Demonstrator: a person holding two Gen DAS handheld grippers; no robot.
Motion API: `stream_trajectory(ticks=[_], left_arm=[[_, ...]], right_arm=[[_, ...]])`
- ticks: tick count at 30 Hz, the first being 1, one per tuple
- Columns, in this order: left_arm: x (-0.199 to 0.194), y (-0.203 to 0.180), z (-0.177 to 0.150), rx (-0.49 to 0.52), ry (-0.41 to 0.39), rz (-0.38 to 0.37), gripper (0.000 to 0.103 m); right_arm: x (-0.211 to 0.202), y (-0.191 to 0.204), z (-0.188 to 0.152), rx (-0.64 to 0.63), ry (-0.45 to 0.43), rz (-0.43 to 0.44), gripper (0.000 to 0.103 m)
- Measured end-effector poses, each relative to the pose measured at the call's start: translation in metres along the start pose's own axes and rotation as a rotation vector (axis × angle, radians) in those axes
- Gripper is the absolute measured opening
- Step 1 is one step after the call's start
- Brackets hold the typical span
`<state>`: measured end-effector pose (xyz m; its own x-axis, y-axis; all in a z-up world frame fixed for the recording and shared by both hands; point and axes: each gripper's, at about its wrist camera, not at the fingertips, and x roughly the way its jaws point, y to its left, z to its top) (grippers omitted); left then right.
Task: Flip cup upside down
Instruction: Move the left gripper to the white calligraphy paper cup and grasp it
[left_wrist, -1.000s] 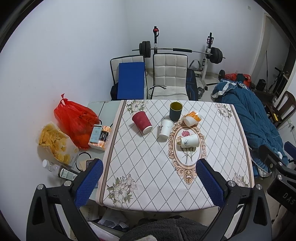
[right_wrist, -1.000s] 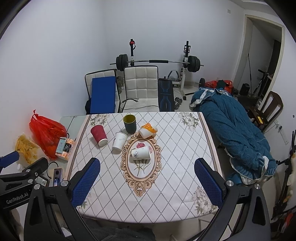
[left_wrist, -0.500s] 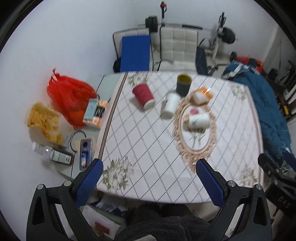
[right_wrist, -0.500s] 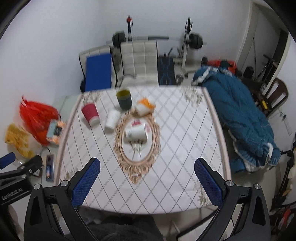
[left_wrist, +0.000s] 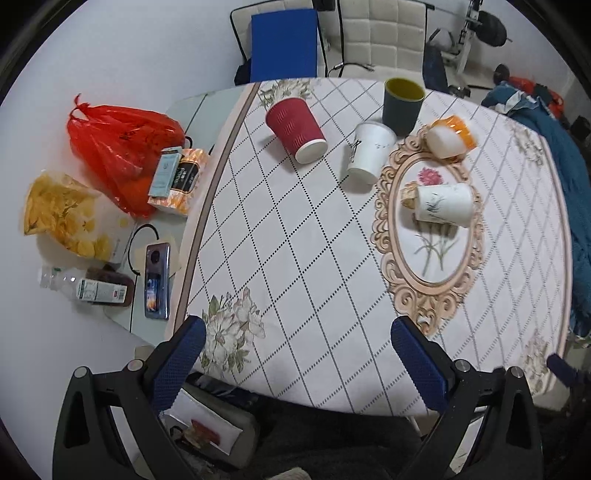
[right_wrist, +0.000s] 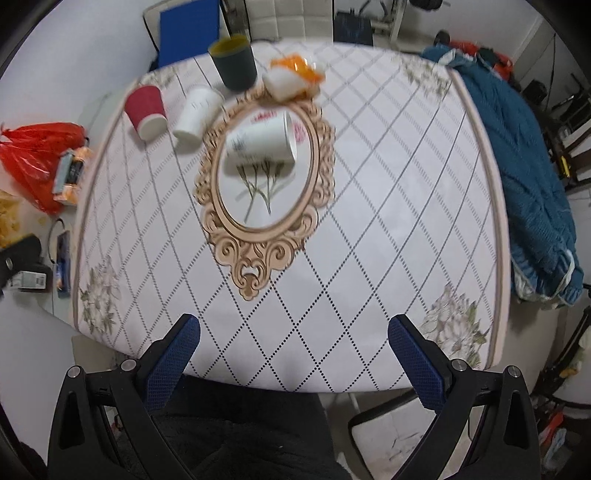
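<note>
Several cups sit at the far part of the table (left_wrist: 295, 258). A white flower-print cup (left_wrist: 443, 204) (right_wrist: 262, 142) lies on its side in the oval print. A red ribbed cup (left_wrist: 295, 129) (right_wrist: 145, 110) and a white paper cup (left_wrist: 369, 152) (right_wrist: 195, 110) stand mouth down. A dark green cup (left_wrist: 402, 101) (right_wrist: 232, 62) stands upright. An orange and white cup (left_wrist: 450, 137) (right_wrist: 291, 75) lies tipped. My left gripper (left_wrist: 299, 362) and right gripper (right_wrist: 293, 354) are open and empty over the near table edge.
Left of the table a low surface holds a red plastic bag (left_wrist: 118, 147), a chips bag (left_wrist: 59, 214), a phone (left_wrist: 157, 280) and a bottle (left_wrist: 85, 288). A blue blanket (right_wrist: 528, 177) lies at the right. Chairs (left_wrist: 376, 33) stand behind the table.
Both grippers have moved forward and tilted down toward the table, so the cups look nearer and larger. The cups have not moved. Both grippers stay open.
</note>
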<state>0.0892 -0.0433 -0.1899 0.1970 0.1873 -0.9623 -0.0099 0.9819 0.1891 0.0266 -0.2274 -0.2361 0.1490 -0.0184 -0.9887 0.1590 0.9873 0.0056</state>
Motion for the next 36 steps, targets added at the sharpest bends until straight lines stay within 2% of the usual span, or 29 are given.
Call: stream_trajectory(ticks=[6,13,26,30,36], left_arm=[[0.043,-0.011,0.04,0.041,0.044,-0.002,0.103],[0.078,-0.027,0.094,0.104,0.046,-0.004,0.103],[0.134,-0.066,0.19,0.215,0.053,-0.017,0.103],[0.147,-0.081,0.208,0.262,0.067,-0.035,0.103],[0.165,-0.106,0.215,0.354,0.1,-0.08,0.102]], right_arm=[[0.04,-0.009,0.011,0.061,0.067,-0.033,0.103],[0.077,-0.018,0.037,0.153,0.128,-0.076,0.103],[0.11,-0.032,0.101,0.233,0.148,-0.143,0.103],[0.115,-0.037,0.118,0.253,0.15,-0.146,0.103],[0.125,-0.046,0.13,0.274,0.163,-0.157,0.103]])
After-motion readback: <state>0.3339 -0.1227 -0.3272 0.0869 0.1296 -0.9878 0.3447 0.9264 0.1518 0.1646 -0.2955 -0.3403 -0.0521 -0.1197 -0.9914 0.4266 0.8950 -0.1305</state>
